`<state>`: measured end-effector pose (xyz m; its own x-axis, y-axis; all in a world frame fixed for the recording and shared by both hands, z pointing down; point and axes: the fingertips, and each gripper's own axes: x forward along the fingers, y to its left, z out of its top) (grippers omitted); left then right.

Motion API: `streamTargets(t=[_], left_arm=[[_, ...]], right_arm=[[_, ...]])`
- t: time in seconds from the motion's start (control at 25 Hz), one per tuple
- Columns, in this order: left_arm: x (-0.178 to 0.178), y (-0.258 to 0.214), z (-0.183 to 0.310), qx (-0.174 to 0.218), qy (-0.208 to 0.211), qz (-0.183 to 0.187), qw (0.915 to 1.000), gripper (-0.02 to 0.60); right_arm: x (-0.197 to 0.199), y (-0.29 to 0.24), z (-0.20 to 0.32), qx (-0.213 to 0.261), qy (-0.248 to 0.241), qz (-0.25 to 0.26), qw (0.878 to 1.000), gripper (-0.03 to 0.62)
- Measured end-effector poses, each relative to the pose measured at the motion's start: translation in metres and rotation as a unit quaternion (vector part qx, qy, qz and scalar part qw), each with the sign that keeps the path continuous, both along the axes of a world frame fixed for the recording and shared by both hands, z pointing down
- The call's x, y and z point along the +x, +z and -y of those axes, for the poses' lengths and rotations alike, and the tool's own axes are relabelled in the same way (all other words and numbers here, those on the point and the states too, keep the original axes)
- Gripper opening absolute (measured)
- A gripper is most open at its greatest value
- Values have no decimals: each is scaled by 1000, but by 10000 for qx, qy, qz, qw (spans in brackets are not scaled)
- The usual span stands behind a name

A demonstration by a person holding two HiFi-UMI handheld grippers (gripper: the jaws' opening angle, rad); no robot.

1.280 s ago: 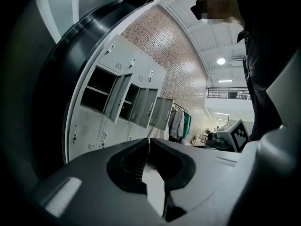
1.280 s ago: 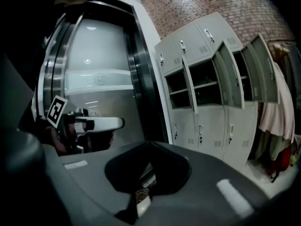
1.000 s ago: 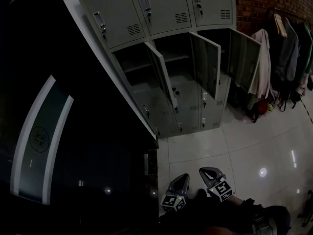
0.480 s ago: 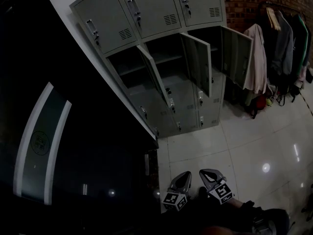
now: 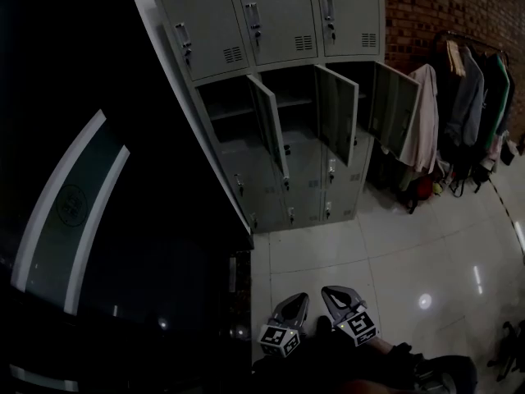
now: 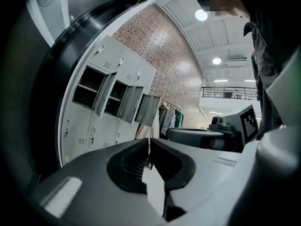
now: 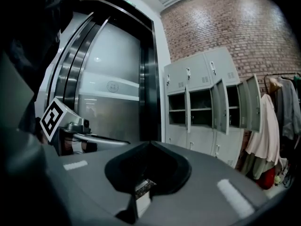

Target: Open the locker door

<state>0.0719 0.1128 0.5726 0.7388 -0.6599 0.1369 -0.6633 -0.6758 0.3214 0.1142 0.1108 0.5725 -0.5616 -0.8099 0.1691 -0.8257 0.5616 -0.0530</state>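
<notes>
The grey locker bank (image 5: 279, 97) stands far ahead against a brick wall. Its top row of doors (image 5: 271, 19) is closed. All three middle-row doors hang open: left (image 5: 267, 130), middle (image 5: 336, 113), right (image 5: 395, 105). Their shelves show nothing inside. The bottom row looks closed. Both grippers sit low at the bottom of the head view, far from the lockers. The left gripper (image 5: 300, 299) is shut with nothing between its jaws, and so is the right gripper (image 5: 329, 290). The lockers (image 6: 110, 95) show in the left gripper view above the shut left gripper (image 6: 149, 142). The right gripper (image 7: 149, 144) faces the lockers (image 7: 207, 102).
A large dark panel with a pale curved stripe (image 5: 74, 203) fills the left side. Coats hang on a rack (image 5: 459, 97) right of the lockers, with bags on the floor below. A glossy tiled floor (image 5: 410, 261) lies between me and the lockers.
The head view has swung, so the lockers now sit further right and more upright in the picture. Both grippers sit slightly lower and further left, side by side, and stayed shut.
</notes>
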Motion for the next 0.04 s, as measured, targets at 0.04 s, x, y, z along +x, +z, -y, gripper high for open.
streamTargets(t=[0.04], left_arm=[[-7, -3, -9, 19, 18, -8, 10000, 16]], right_arm=[[-10, -3, -10, 4, 5, 29, 10000, 2]])
